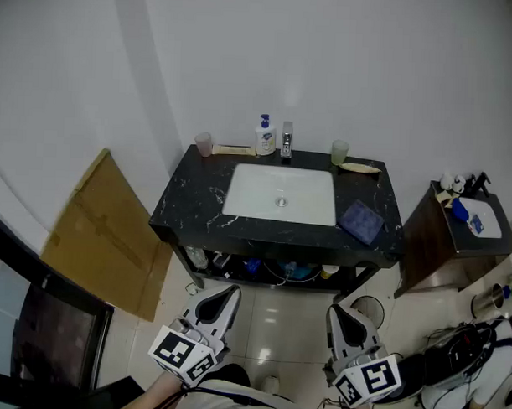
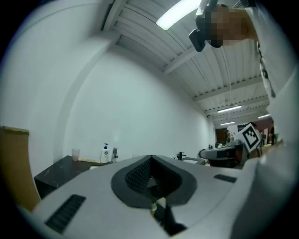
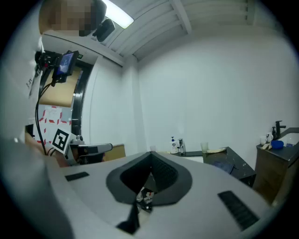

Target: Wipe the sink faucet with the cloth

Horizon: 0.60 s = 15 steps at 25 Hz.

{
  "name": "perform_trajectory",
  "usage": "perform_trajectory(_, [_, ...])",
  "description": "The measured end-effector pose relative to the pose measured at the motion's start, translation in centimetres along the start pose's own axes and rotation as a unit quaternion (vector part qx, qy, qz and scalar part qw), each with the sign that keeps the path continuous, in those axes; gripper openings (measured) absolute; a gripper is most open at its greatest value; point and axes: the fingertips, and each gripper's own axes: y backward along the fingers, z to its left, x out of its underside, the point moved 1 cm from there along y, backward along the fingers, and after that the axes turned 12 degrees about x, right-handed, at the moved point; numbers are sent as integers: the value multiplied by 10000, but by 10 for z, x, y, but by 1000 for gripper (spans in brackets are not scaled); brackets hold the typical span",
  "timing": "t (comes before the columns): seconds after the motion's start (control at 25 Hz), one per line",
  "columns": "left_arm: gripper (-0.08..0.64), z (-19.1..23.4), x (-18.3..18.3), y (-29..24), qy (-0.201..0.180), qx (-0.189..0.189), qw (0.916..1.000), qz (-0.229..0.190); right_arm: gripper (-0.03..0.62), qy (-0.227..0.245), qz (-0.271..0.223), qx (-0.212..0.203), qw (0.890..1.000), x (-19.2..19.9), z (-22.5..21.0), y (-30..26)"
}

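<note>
Blue cloth [image 1: 361, 222] lies beside the sink [image 1: 255, 191] (untouched); left gripper [image 1: 229, 296] and right gripper [image 1: 336, 316], 2 closed, empty.

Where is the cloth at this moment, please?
In the head view, the blue cloth lies flat on the black counter, right of the basin and near the front right corner.
</note>
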Motion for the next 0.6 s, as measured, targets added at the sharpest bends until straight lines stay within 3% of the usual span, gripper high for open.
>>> perform_trajectory(0.32, [-3,19,3,-25,80,-58,9999,-59,-3,-5,48,-66,10000,4,-17,-27])
perform_trajectory(0.6, [-2,69,13,-74,89,105,9999,20,-3,29,99,-34,9999,5,-31,-89])
